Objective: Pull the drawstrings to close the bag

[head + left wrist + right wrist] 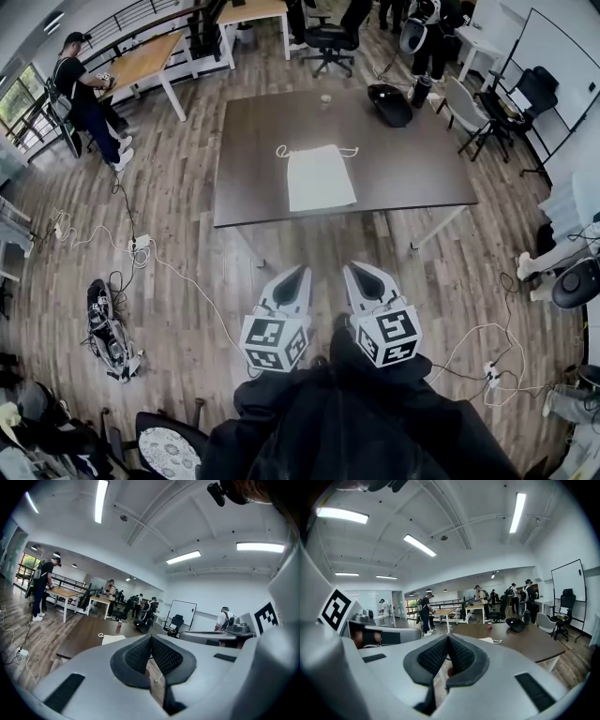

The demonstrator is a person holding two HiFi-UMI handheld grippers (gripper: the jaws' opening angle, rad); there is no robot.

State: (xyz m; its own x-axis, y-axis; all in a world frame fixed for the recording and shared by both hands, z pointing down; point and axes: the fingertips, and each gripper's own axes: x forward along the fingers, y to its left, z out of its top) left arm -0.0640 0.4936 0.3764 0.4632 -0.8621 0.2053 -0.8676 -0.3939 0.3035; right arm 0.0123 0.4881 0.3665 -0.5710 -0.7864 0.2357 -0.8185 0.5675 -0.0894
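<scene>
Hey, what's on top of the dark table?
A flat white drawstring bag, a black object near the far edge, and a small red can. The table surface beneath them is covered.

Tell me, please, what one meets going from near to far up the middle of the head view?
The left claw and right claw side by side → dark table → white bag → drawstrings → small container → black office chair.

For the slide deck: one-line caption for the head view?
Shut, empty left gripper and right gripper held short of the table where the white drawstring bag lies flat.
</scene>
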